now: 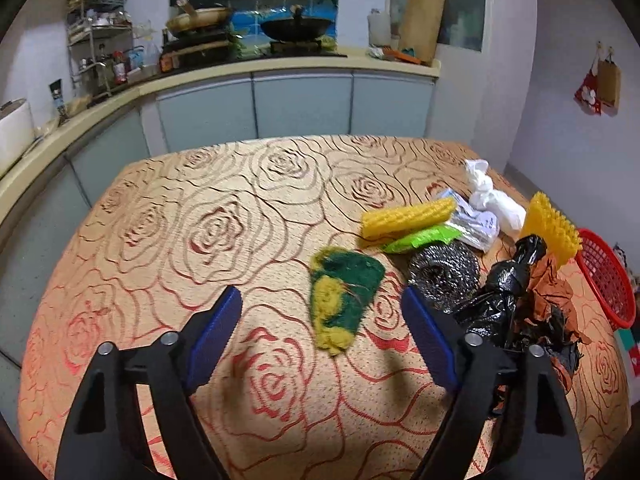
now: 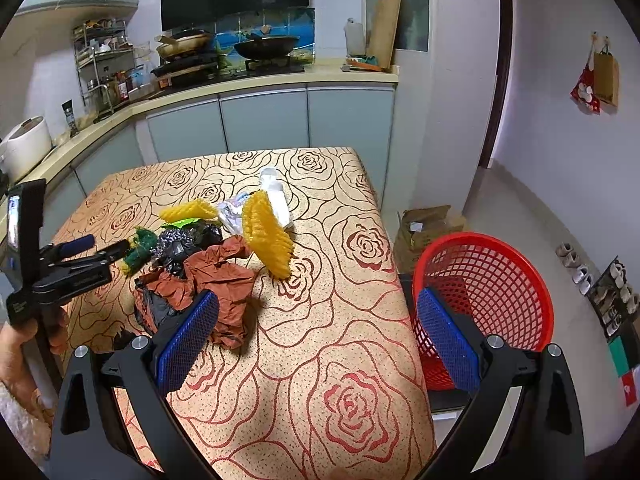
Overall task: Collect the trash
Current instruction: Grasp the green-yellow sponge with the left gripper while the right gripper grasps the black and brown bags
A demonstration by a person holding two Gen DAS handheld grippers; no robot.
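Note:
Trash lies on the rose-patterned table (image 1: 224, 208): a green and yellow scouring pad (image 1: 344, 296), a steel wool ball (image 1: 444, 270), a black bag (image 1: 504, 292), brown crumpled paper (image 2: 224, 280), two yellow foam nets (image 1: 406, 216) (image 2: 268, 236) and a white wad (image 1: 494, 198). My left gripper (image 1: 322, 320) is open and empty, just short of the scouring pad; it also shows in the right wrist view (image 2: 106, 246). My right gripper (image 2: 316, 336) is open and empty above the table's right edge. A red mesh basket (image 2: 484, 300) stands beside the table on the right.
A kitchen counter (image 1: 280, 66) with stove, pans and a spice rack runs behind and to the left. A cardboard box (image 2: 428, 228) sits on the floor behind the basket. Shoes (image 2: 580, 268) line the right wall.

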